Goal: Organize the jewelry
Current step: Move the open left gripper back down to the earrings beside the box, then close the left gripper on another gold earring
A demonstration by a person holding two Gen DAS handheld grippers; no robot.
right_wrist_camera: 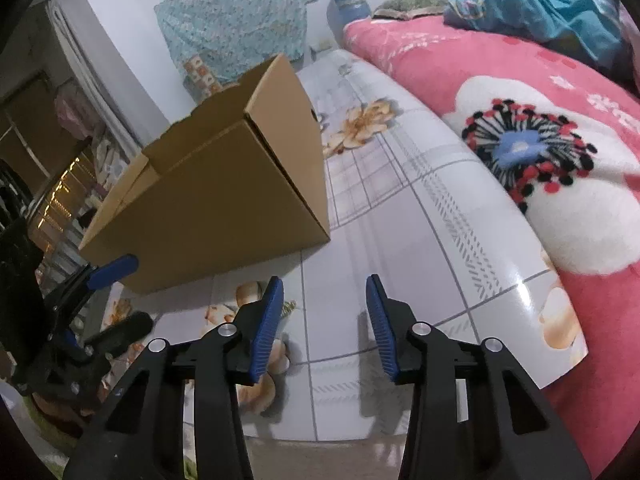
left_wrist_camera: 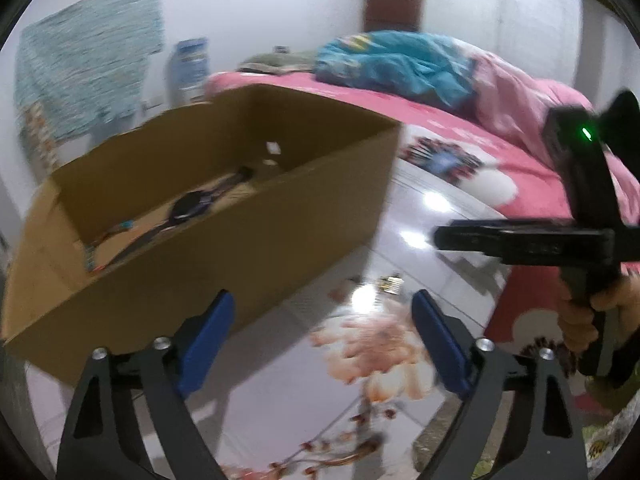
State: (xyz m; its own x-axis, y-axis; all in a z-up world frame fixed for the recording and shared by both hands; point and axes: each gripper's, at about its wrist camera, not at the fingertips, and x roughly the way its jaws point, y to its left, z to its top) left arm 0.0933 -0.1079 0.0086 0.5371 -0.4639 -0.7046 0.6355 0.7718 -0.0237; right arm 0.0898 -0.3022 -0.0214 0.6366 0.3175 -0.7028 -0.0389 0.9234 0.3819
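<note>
Left wrist view is blurred, but it shows the left claw [left_wrist_camera: 323, 330] at the bottom of the frame with its blue pads spread wide and nothing between them, above a glossy floral table [left_wrist_camera: 400, 216]. An open cardboard box [left_wrist_camera: 240, 240] fills the left and centre of the frame, standing on the table; inside it on the bottom lie a dark round watch [left_wrist_camera: 185, 207] and a few other small jewelry pieces too smeared to name. A small gold-coloured item [left_wrist_camera: 391, 283] lies on the table just right of the box, between the pads and the box corner; what it is cannot be told. At the right of the frame the right claw [left_wrist_camera: 444, 238] is seen side-on, held by a hand [left_wrist_camera: 588, 312]. Right wrist view shows the right claw [right_wrist_camera: 325, 312] at the bottom centre, its blue pads also apart and holding nothing, over the table [right_wrist_camera: 400, 208]. The cardboard box [right_wrist_camera: 224, 200] stands at centre left, and the left claw [right_wrist_camera: 108, 300] shows at the lower left edge. A pink flowered bed cover [right_wrist_camera: 520, 120] runs along the right of the frame, touching the table edge.
</note>
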